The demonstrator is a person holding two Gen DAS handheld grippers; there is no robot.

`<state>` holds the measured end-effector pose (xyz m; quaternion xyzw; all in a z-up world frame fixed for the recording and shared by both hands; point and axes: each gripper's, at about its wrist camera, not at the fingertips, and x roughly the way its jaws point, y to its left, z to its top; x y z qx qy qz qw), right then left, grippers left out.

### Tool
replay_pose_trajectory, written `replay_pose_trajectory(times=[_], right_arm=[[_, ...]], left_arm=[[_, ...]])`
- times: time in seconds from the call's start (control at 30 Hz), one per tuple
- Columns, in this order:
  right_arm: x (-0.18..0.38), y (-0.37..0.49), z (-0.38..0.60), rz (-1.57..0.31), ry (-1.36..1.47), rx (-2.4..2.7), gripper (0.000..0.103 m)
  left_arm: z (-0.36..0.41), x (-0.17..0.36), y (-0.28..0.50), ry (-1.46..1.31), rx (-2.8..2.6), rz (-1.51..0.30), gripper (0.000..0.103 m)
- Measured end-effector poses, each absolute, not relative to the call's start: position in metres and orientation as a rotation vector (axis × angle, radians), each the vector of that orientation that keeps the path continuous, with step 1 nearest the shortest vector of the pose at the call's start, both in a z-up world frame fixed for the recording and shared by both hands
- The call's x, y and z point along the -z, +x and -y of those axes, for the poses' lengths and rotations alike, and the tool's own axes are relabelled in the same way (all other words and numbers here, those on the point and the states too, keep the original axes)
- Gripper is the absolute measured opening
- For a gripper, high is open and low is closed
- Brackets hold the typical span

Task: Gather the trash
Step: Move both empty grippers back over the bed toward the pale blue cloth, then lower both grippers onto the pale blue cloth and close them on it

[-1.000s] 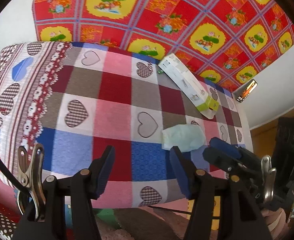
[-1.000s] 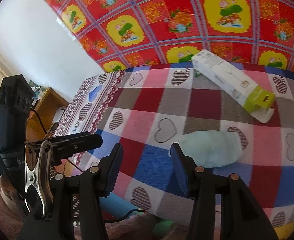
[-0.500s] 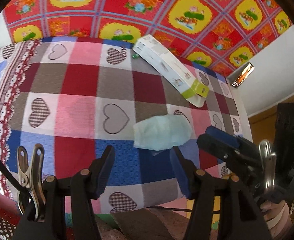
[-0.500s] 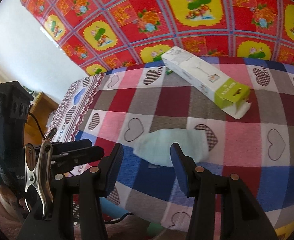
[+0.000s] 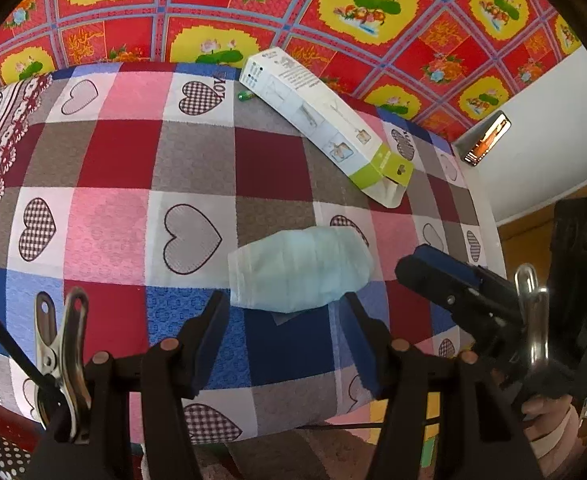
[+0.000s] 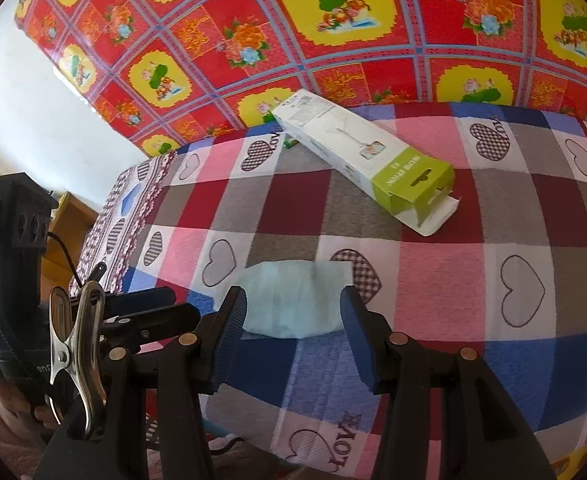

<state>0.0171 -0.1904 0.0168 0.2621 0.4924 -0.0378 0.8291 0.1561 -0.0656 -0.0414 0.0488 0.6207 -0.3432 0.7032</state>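
Note:
A crumpled pale blue face mask [image 5: 299,272] [image 6: 293,300] lies on the checked heart-print tablecloth [image 5: 133,168] [image 6: 493,220] near the table's front edge. Behind it a long white and green carton [image 5: 325,124] [image 6: 367,162] lies flat with its end flap open, and a tiny green scrap [image 5: 244,96] sits by its far end. My left gripper [image 5: 287,304] is open above the cloth, just short of the mask. My right gripper [image 6: 293,300] is open too, its blue pads framing the mask without touching it. The right gripper [image 5: 453,280] also shows at the left wrist view's right side.
A red and yellow flowered cloth [image 5: 293,8] [image 6: 333,20] hangs behind the table. White wall [image 6: 33,92] and wooden furniture [image 6: 69,224] lie to the left, more wood [image 5: 533,232] to the right. A dark cable [image 6: 65,252] runs by the left gripper body [image 6: 9,240].
Both grippers have moved forward and down toward the mask, which now looks larger and sits close to their tips. Neither pair of jaws has changed its width.

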Motion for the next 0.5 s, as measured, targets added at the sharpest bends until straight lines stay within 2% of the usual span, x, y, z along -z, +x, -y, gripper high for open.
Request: replay_pose_trajectory(times=[0.5], right_arm=[[0.006,0.020,0.203,-1.080,0.586,0.079,0.051]], left_arm=[[0.071,0.057,0.159,0.089,0.733,-1.412,0.059]])
